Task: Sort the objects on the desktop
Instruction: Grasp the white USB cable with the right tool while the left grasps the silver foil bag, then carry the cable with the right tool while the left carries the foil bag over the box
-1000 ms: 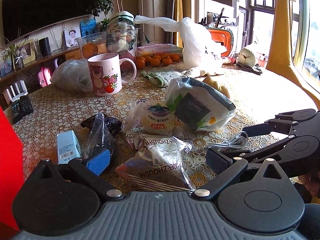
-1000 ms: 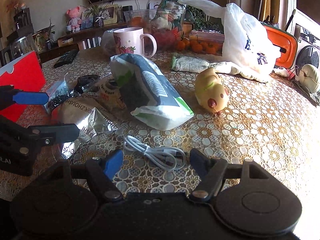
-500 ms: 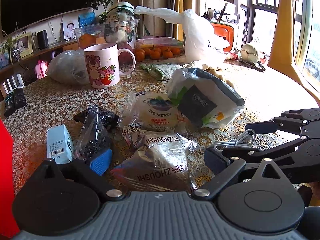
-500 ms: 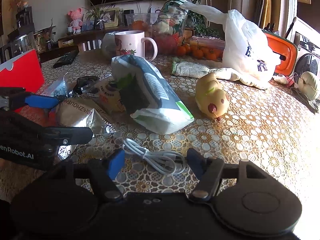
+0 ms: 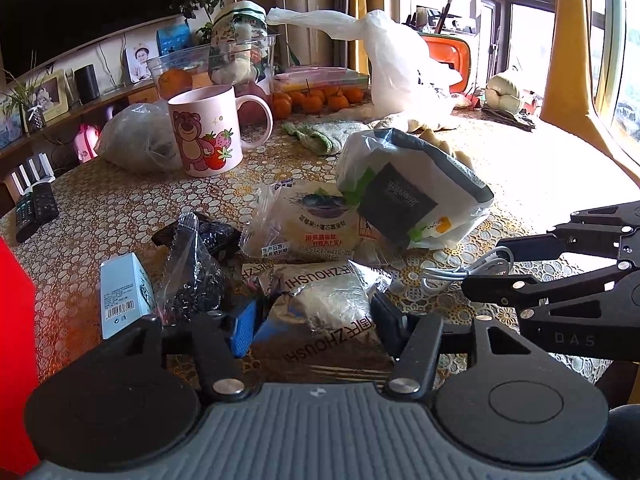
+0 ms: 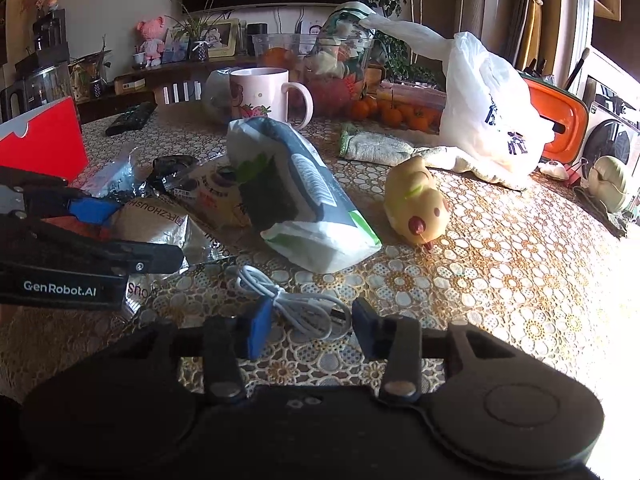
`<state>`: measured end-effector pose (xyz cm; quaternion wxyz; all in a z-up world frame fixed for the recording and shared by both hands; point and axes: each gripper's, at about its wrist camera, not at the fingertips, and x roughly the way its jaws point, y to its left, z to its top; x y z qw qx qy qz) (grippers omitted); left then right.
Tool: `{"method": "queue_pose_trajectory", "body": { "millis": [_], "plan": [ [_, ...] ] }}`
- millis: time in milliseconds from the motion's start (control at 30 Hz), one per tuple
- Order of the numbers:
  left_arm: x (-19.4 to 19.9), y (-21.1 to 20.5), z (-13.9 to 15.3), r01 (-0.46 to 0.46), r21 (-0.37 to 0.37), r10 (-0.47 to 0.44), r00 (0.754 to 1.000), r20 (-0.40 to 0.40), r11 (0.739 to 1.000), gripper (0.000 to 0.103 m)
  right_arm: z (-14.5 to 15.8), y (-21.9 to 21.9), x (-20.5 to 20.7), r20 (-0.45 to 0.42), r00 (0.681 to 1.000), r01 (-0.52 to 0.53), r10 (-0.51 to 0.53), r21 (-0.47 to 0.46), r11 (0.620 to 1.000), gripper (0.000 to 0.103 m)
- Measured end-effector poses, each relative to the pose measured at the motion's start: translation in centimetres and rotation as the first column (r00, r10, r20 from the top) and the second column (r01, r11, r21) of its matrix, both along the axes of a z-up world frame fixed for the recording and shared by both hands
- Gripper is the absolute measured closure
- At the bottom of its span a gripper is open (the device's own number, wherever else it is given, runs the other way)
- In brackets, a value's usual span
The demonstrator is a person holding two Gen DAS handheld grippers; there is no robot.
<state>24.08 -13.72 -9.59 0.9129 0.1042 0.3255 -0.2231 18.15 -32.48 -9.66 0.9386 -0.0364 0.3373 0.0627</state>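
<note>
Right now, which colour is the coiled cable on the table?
White; the cable shows best in the right wrist view.

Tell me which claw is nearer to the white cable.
Right. The right claw is closing around the cable, which lies between its fingers. The left claw is closing around the silver packet, beside the cable.

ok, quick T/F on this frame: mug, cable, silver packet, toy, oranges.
1. The pink mug lies on its side. False: it stands upright.
2. The white cable lies between the right gripper fingers. True; they are closing.
3. The silver packet sits between the left gripper fingers. True; those are closing too.
4. The yellow toy is inside the white plastic bag. False: it lies on the table.
5. Oranges sit behind the mug. True.
</note>
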Motion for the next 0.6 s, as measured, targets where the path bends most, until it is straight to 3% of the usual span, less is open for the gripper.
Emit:
{"method": "queue_pose_trajectory", "body": {
  "millis": [333,600],
  "plan": [
    [-1.0,0.3,1.0,0.004,-0.023,-0.004,1.000,-0.008,1.000,0.052,1.1,-0.6,-1.1,0.014,1.000,0.017,-0.017,-0.003,1.000,0.060],
    [-2.8,0.8,2.5,0.000,-0.045,0.000,1.000,0.007,0.999,0.052,2.5,-0.8,-2.7,0.027,0.999,0.020,-0.020,-0.005,1.000,0.060]
  ]
}}
